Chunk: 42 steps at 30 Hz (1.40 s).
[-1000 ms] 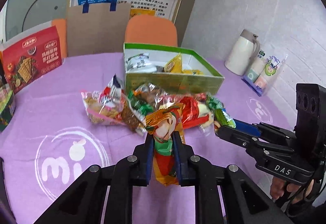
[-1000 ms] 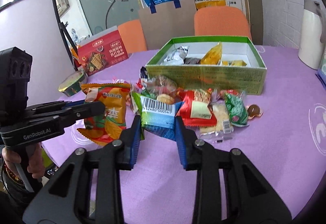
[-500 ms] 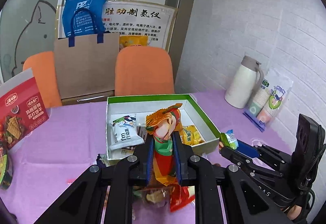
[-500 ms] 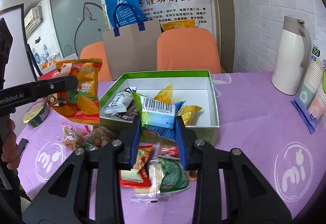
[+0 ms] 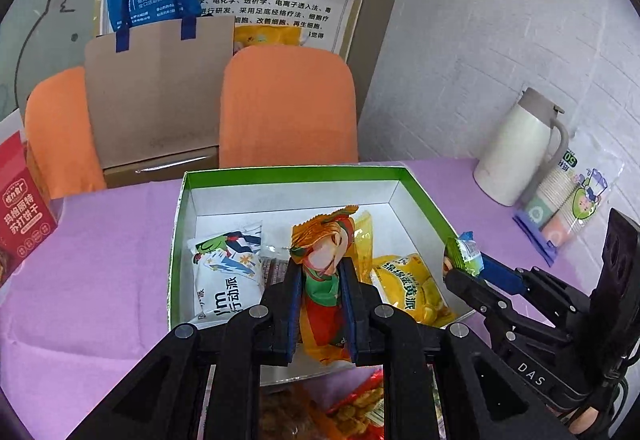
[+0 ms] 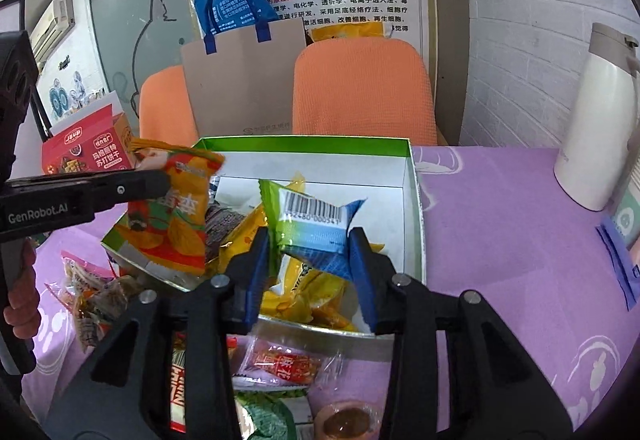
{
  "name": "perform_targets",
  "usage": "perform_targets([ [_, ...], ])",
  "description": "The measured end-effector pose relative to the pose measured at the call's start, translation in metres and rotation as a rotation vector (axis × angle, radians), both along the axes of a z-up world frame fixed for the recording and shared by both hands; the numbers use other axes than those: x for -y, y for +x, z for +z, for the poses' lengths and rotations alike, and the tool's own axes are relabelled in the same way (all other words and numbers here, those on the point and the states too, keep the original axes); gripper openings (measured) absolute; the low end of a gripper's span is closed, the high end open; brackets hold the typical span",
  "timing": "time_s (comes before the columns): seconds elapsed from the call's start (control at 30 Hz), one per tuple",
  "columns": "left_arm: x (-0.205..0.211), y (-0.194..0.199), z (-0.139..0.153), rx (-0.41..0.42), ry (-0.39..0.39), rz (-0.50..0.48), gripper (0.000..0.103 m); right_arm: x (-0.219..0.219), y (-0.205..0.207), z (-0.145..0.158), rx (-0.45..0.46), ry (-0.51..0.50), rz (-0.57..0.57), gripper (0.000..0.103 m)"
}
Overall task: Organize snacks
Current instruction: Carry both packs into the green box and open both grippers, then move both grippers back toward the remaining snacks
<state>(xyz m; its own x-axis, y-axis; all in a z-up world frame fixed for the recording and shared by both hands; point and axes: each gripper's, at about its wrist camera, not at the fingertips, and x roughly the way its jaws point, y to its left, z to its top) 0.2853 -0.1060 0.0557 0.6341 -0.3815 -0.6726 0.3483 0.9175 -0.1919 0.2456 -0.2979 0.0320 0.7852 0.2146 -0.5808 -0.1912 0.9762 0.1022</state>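
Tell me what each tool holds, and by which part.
Left tool: shut on the orange packet, gripped across its middle. Right tool: jaws have just been opening; the green-blue packet sits between them by its lower half.

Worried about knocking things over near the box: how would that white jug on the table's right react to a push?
The white jug stands tall and narrow, so a high push would probably tip it. Its smooth wall looks slippery. Weight depends on contents, unseen.

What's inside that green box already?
Inside the green box: a white packet, a yellow packet, a dark wrapper between them. Whatever lies beneath the held orange packet and the left gripper is covered.
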Motion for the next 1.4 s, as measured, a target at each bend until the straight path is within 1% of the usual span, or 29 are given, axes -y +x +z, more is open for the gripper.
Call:
perform_targets([
  [0.03,0.0,0.002,-0.002,0.002,-0.003,0.002,0.025,-0.003,0.002,-0.003,-0.007,-0.017,0.001,0.051],
  [0.07,0.0,0.004,-0.003,0.001,-0.008,0.002,0.046,-0.003,0.004,-0.006,-0.009,-0.032,0.002,0.056],
  [0.1,-0.001,0.004,-0.005,0.0,-0.018,0.007,0.079,-0.003,0.002,-0.007,-0.001,-0.041,0.001,0.067],
  [0.13,-0.004,0.002,-0.006,0.008,-0.029,0.027,0.09,-0.002,0.0,-0.008,0.015,-0.044,0.001,0.08],
  [0.17,-0.008,0.0,-0.006,0.027,-0.044,0.049,0.099,-0.001,-0.001,-0.008,0.024,-0.044,0.003,0.087],
  [0.2,-0.01,-0.001,-0.006,0.044,-0.061,0.063,0.102,0.0,-0.003,-0.009,0.027,-0.042,0.0,0.094],
  [0.3,-0.014,0.0,-0.007,0.034,-0.061,0.086,0.103,0.006,-0.006,-0.01,0.014,-0.028,-0.025,0.095],
  [0.4,-0.017,-0.002,-0.008,0.023,-0.051,0.102,0.103,0.013,-0.012,-0.008,-0.01,0.008,-0.04,0.101],
  [0.53,-0.019,-0.014,-0.002,0.033,-0.036,0.099,0.103,0.018,-0.027,0.003,-0.006,0.059,-0.055,0.101],
  [0.7,-0.021,-0.038,0.01,0.054,-0.027,0.095,0.103,0.017,-0.056,0.021,0.038,0.067,-0.065,0.102],
  [0.8,-0.023,-0.056,0.019,0.07,-0.031,0.087,0.103,0.016,-0.076,0.029,0.058,0.088,-0.065,0.102],
  [0.9,-0.022,-0.074,0.026,0.084,-0.014,0.08,0.103,0.015,-0.096,0.036,0.074,0.112,-0.059,0.102],
  [1.0,-0.021,-0.096,0.032,0.098,0.024,0.075,0.103,0.015,-0.116,0.04,0.086,0.128,-0.072,0.102],
  [1.1,-0.023,-0.12,0.033,0.108,0.063,0.075,0.103,0.019,-0.136,0.038,0.092,0.162,-0.09,0.102],
  [1.2,-0.026,-0.143,0.029,0.119,0.084,0.067,0.103,0.026,-0.151,0.028,0.091,0.181,-0.126,0.102],
  [1.3,-0.032,-0.159,0.02,0.115,0.087,0.067,0.103,0.029,-0.158,0.012,0.03,0.202,-0.128,0.102],
  [1.4,-0.04,-0.174,0.004,0.09,0.065,0.06,0.103,0.029,-0.16,-0.007,-0.044,0.197,-0.113,0.102],
])
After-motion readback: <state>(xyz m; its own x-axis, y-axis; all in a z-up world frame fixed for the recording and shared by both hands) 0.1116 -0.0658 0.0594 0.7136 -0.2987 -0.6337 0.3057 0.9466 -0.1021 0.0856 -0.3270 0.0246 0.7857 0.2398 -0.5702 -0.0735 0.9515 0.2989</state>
